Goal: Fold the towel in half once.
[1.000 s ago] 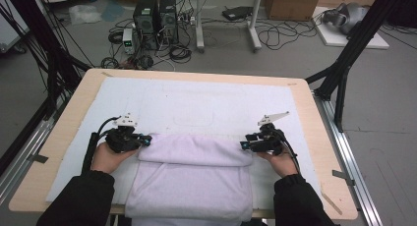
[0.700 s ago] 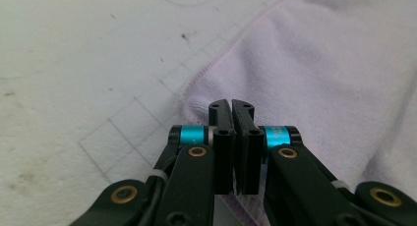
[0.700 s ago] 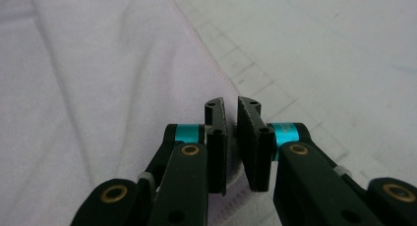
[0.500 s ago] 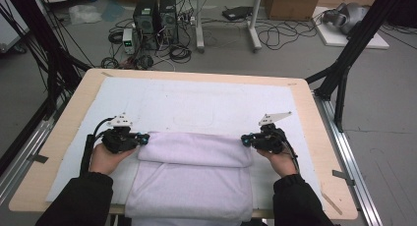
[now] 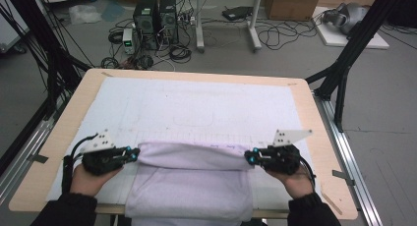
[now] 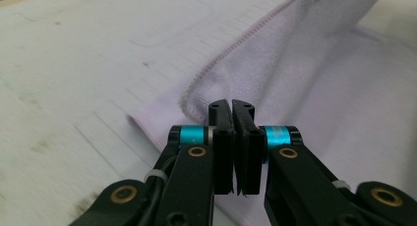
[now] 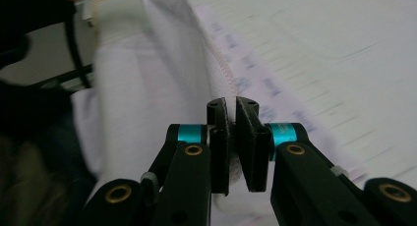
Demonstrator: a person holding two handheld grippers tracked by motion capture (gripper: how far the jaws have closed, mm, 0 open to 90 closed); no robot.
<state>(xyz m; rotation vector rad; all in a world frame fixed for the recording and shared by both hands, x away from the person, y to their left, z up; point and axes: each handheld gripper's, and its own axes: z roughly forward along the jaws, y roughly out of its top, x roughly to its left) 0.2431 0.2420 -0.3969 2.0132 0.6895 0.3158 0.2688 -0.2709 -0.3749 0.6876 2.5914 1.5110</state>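
Observation:
A pale lilac towel lies on the white mat and hangs over the table's near edge. My left gripper is shut on the towel's far left corner, and its pads pinch the stitched hem in the left gripper view. My right gripper holds the far right corner; its jaws have just been closing on the cloth, which sits between the pads. The far edge is raised off the mat between the two grippers and sags a little in the middle.
The wooden table has a bare border around the mat. Black frame legs stand at both far corners. Computer towers and cables lie on the floor beyond the table.
Both hands have drawn toward the near edge and slightly apart, lifting the towel's far edge. The right gripper's jaws closed on its corner.

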